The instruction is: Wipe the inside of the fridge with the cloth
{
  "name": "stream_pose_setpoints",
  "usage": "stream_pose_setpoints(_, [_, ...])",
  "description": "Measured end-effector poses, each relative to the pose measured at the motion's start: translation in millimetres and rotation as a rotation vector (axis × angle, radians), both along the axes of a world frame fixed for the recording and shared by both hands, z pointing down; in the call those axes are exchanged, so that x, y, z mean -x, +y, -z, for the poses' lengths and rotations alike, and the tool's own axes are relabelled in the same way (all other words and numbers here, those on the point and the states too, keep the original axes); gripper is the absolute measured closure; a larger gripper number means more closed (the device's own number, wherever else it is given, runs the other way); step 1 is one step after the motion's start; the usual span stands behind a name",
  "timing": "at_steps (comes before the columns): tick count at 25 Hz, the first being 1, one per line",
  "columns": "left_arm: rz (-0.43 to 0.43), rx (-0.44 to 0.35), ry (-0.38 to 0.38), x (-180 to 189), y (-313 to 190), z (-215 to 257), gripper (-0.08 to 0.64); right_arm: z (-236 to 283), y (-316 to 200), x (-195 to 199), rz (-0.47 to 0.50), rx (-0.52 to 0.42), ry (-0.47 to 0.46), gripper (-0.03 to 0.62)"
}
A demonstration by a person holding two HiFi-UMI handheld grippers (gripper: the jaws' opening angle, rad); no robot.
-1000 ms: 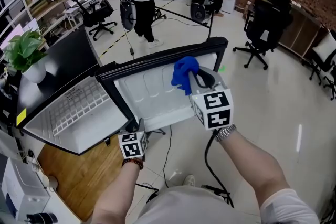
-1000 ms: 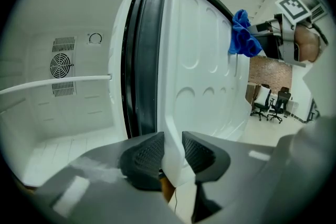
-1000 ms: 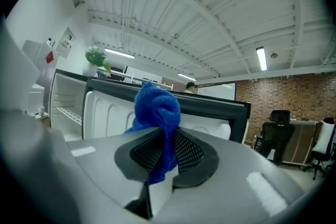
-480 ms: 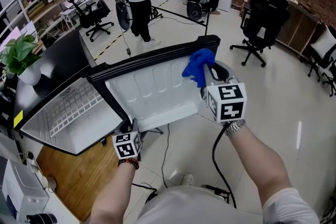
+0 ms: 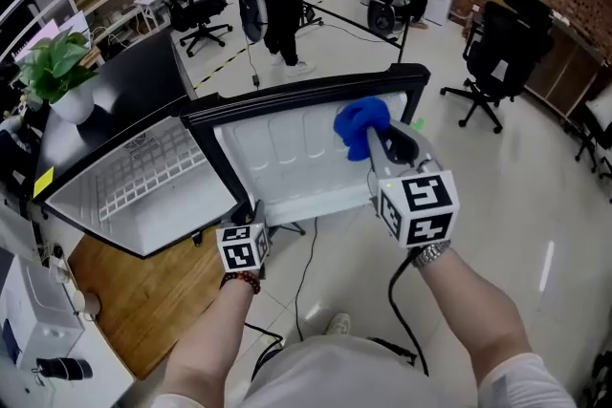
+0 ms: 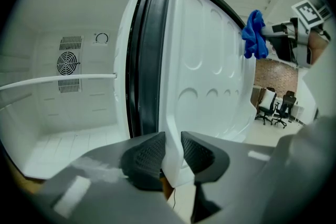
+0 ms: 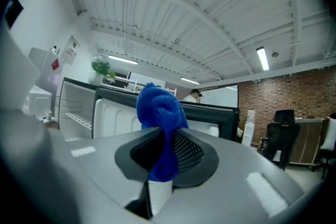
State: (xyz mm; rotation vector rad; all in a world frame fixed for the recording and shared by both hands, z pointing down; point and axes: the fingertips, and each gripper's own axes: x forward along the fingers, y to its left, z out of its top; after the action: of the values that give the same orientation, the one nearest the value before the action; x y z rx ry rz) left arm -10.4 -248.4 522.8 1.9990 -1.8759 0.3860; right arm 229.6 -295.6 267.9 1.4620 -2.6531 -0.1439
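Two tongs, head view: my left gripper (image 5: 255, 213) sat at the near edge of the open fridge door (image 5: 287, 158); my right gripper (image 5: 381, 146) held the blue cloth (image 5: 359, 121) over its inner face
Left gripper view: jaws had just been closing, pinching the door's white edge
Right gripper view: jaws clamped the cloth, bunched above them

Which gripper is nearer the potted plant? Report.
Left. The left gripper, whose fingers have just been closing on the fridge door's edge, is closer to the plant; the right gripper holds the cloth farther right.
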Motion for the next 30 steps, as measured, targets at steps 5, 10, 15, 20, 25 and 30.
stream_pose_setpoints(5, [-0.033,0.001,0.035,-2.2,0.9,-0.3,0.451,-29.3,34.7,83.3,0.149,0.054,0.018,0.538])
stream_pose_setpoints(10, [-0.094,0.002,0.066,-4.2,2.0,0.0,0.442,-59.3,55.7,155.9,0.238,0.111,0.053,0.538])
stream_pose_setpoints(15, [-0.124,-0.002,0.093,-4.1,3.5,-0.8,0.439,-82.8,60.3,200.8,0.262,0.160,0.083,0.538])
stream_pose_setpoints(20, [-0.146,0.010,0.104,-4.1,5.1,-5.1,0.437,-99.6,58.5,223.0,0.241,0.180,0.108,0.538])
stream_pose_setpoints(25, [-0.169,0.006,0.103,-4.8,5.4,-3.4,0.436,-104.8,47.2,220.4,0.182,0.169,0.107,0.538])
stream_pose_setpoints(30, [-0.163,-0.012,0.105,-3.8,4.3,-0.7,0.436,-106.3,37.0,207.5,0.140,0.166,0.094,0.538])
